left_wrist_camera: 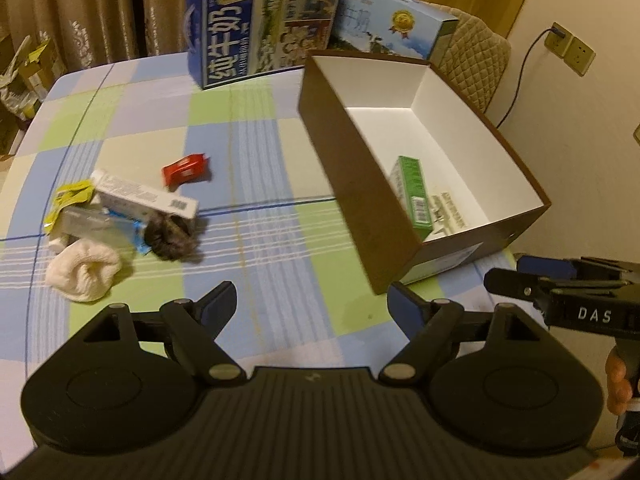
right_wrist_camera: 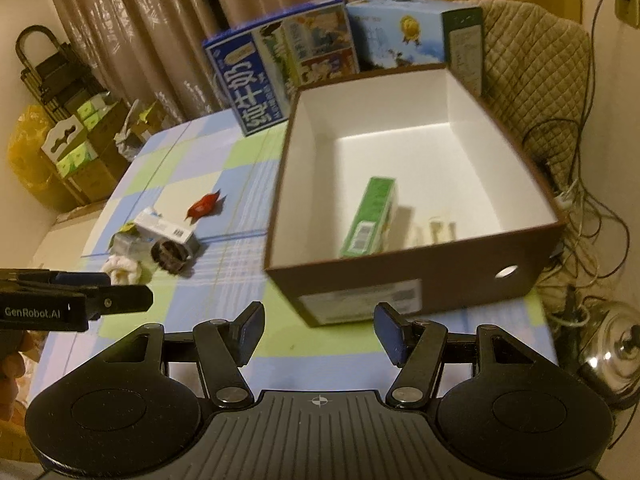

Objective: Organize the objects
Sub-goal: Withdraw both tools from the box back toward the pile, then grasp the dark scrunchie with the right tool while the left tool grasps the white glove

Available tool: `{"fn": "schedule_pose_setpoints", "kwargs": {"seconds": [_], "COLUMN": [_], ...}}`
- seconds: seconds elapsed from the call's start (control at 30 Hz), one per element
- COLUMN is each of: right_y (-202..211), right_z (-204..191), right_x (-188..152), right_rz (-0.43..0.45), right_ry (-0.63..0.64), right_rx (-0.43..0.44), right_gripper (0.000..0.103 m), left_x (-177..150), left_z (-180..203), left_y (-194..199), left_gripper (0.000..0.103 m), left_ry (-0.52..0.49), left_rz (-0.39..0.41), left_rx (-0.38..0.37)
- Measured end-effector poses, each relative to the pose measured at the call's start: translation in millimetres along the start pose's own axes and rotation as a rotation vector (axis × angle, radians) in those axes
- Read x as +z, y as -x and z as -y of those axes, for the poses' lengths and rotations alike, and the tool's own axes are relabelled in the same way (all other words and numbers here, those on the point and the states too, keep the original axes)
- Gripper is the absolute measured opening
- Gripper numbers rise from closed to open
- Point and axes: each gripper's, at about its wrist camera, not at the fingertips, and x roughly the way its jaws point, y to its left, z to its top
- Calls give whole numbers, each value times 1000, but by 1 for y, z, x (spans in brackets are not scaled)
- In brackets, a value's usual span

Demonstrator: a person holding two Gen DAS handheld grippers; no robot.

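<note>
Left tool (left_wrist_camera: 310,306) and right tool (right_wrist_camera: 320,330) both gape wide, empty, above the checked tablecloth (left_wrist_camera: 256,240)

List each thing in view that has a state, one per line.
brown box: lid off, upright.
green carton: inside the brown box, on its side.
red packet: on the tablecloth, outside the box.
white sock: balled up, on the tablecloth.
left gripper: jaws open, empty.
right gripper: jaws open, empty.
</note>
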Motion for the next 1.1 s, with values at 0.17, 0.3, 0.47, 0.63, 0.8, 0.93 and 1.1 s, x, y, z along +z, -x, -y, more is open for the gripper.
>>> {"fn": "schedule_pose_setpoints", "kwargs": {"seconds": [0.17,0.3,0.47,0.63,0.8,0.93,1.1], "right_y": [-16,-30,-50,-71,-88,-102,-124], "right_z": [-25,-48,-75,-99,-119,-132,-149], "right_x": [-6,-9,-8,-5,-3,-2,2], "right_rz": [-32,-52,-76,-98,-106,-109,-101], "right_ry": [17,45,74,101,104,95,92], "right_rx": [21,43,80,100,121,130,148], "right_gripper": [58,58,58,58,58,58,58], "left_x": [-8,-15,-21,-23,-26,-28,-28], "left_z": [-28,-52,-87,-120,-151,-169,-189], "left_y": [5,7,11,16,15,13,5], "left_gripper": [79,79,79,79,79,79,79], "left_ry": [21,54,107,148,175,181,188], "left_rz": [-9,-19,-23,-15,-18,-20,-21], "left_rx": [20,43,87,134,174,195,212]}}
